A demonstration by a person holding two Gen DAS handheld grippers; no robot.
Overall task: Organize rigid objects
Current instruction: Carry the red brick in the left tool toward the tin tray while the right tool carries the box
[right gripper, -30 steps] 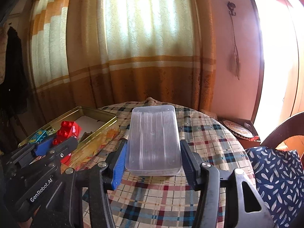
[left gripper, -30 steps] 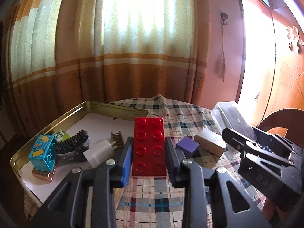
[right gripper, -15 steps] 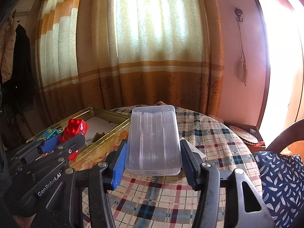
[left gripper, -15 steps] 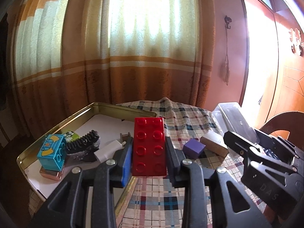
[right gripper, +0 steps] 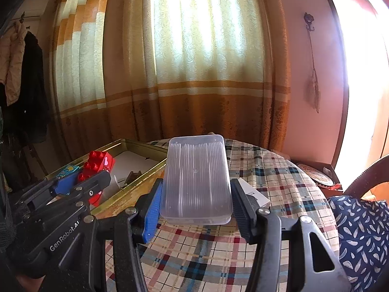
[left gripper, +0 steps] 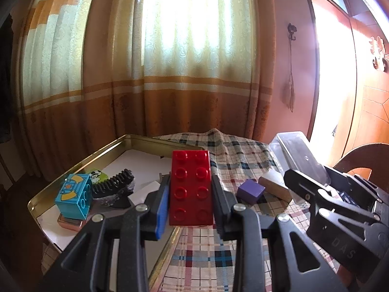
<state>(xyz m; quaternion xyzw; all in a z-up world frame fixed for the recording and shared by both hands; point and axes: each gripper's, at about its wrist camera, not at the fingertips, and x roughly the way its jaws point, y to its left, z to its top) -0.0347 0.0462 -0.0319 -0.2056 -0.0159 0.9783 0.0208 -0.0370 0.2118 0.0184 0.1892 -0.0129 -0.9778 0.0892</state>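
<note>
While the left claw [left gripper: 190, 192] clamps a red brick [left gripper: 190, 187] above the near rim of the gold tin [left gripper: 73, 170], the right claw [right gripper: 195, 194] grips a clear plastic box [right gripper: 197, 177] over the checked tabletop [right gripper: 274, 177].

Two studded toy bricks show: one red brick [left gripper: 190, 187] and one blue brick [left gripper: 74, 199] inside the gold tin tray [left gripper: 80, 164]. Right of the tray lie one purple cube [left gripper: 250, 191] and one tan block [left gripper: 274, 187]. One clear plastic box [right gripper: 197, 177] shows.
</note>
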